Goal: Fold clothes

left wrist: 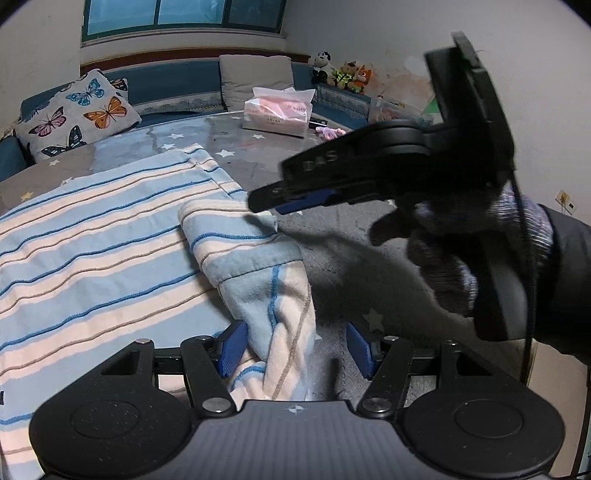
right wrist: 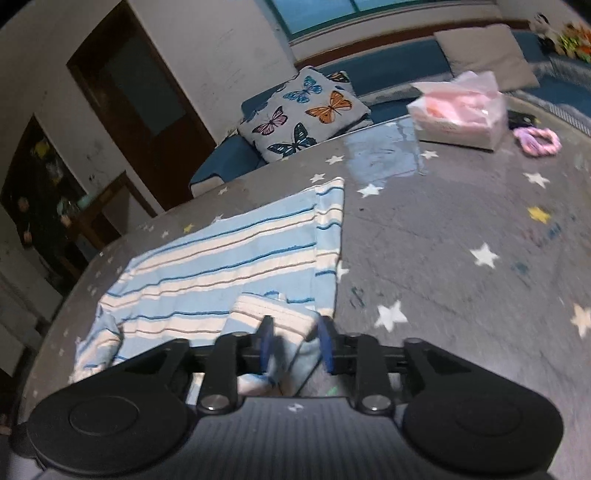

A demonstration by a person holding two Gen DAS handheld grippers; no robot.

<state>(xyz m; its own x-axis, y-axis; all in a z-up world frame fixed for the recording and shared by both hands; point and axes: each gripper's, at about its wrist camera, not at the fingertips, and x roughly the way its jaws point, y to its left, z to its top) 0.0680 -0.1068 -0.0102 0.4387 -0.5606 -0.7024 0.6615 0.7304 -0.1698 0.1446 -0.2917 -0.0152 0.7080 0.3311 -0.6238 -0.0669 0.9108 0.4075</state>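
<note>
My left gripper [left wrist: 295, 354] is standing with its fingers spread wide around a bunched sleeve of the striped garment [left wrist: 110, 229], which is lying flat on the starred worktop [left wrist: 369, 288]. My right gripper [right wrist: 295, 343] is part-open, its blue pads straddling the sleeve's cuff without clamping it.

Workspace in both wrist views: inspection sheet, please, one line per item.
Surface: grey star-print table cover, bare at right.
Job's things: striped garment spread flat, sleeve bunched.
Clutter: tissue pack, pink toy.
Grippers: left gripper open around sleeve; right gripper open, fabric between its jaws.
Cables: black cable along right gripper.
Surroundings: butterfly pillow, plush toys, window, door.
</note>
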